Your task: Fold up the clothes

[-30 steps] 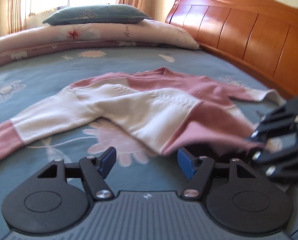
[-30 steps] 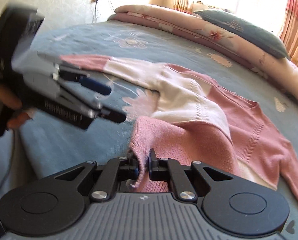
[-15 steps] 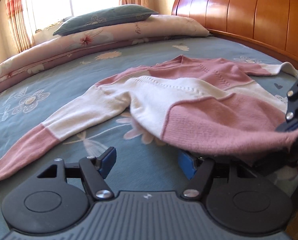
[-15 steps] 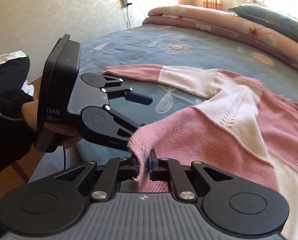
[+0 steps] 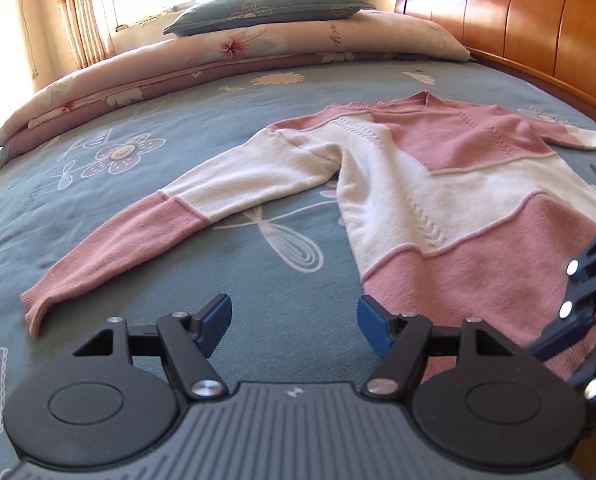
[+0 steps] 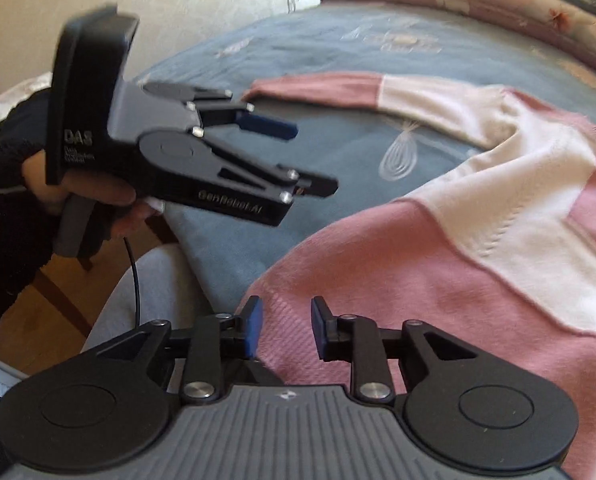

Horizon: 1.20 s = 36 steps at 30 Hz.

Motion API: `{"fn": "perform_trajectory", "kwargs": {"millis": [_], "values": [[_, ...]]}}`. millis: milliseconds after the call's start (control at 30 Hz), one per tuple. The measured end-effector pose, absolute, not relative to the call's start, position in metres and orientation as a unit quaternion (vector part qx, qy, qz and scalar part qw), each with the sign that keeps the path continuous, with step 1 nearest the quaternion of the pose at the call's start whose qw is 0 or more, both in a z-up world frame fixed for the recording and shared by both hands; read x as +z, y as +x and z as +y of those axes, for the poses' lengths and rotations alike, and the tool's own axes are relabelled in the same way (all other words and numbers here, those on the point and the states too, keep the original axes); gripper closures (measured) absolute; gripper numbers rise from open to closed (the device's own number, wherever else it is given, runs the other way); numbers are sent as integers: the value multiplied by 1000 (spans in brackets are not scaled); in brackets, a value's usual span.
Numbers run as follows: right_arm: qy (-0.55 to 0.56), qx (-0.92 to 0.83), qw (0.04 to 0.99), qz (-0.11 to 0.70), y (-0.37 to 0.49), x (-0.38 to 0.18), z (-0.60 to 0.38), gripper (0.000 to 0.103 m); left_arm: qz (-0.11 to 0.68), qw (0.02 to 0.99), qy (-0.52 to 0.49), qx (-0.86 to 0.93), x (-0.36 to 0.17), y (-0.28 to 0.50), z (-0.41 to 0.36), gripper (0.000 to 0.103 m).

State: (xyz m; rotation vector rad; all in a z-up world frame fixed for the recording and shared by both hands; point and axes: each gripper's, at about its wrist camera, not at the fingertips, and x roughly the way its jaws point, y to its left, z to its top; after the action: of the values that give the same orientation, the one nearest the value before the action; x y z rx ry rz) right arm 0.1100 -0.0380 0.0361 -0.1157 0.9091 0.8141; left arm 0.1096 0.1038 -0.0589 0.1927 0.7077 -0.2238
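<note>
A pink and white knitted sweater (image 5: 438, 200) lies spread flat, front up, on the blue flowered bed (image 5: 178, 140). One sleeve (image 5: 158, 232) stretches out to the left. My left gripper (image 5: 294, 320) is open just short of the hem's left corner, holding nothing. My right gripper (image 6: 286, 326) hovers open over the pink hem (image 6: 378, 280), its pads apart and nothing pinched between them. In the right wrist view the left gripper (image 6: 302, 156) is held by a hand (image 6: 98, 196) above the bed's edge, its fingers spread.
A wooden headboard (image 5: 538, 20) runs along the right. A rolled flowered quilt (image 5: 218, 64) with a blue pillow (image 5: 270, 8) on top lies across the far side of the bed. Wooden floor (image 6: 38, 312) shows past the bed's near edge.
My right gripper has opened and let go of the pink hem. The sweater, lifted and bunched before, now lies flat. The left gripper stayed open and drew back toward the bed's edge.
</note>
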Motion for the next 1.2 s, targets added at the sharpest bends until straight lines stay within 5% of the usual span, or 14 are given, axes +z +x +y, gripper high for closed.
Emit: {"fn": "perform_trajectory", "kwargs": {"millis": [233, 567, 833, 933, 1000, 1033, 1200], "values": [[-2, 273, 883, 381, 121, 71, -144, 59, 355, 916, -63, -175, -43, 150, 99, 34], [106, 108, 923, 354, 132, 58, -297, 57, 399, 832, -357, -147, -106, 273, 115, 35], [135, 38, 923, 357, 140, 28, -354, 57, 361, 831, -412, -95, -136, 304, 118, 35], [144, 34, 920, 363, 148, 16, -359, 57, 348, 854, -382, -60, -133, 307, 115, 52], [143, 32, 918, 368, 153, 9, -358, 57, 346, 876, -337, -27, -129, 308, 111, 88], [143, 33, 917, 372, 154, 5, -359, 57, 346, 884, -315, -17, -128, 308, 110, 95], [140, 32, 911, 387, 167, -8, -361, 57, 337, 906, -256, 12, -117, 313, 121, 97]]}}
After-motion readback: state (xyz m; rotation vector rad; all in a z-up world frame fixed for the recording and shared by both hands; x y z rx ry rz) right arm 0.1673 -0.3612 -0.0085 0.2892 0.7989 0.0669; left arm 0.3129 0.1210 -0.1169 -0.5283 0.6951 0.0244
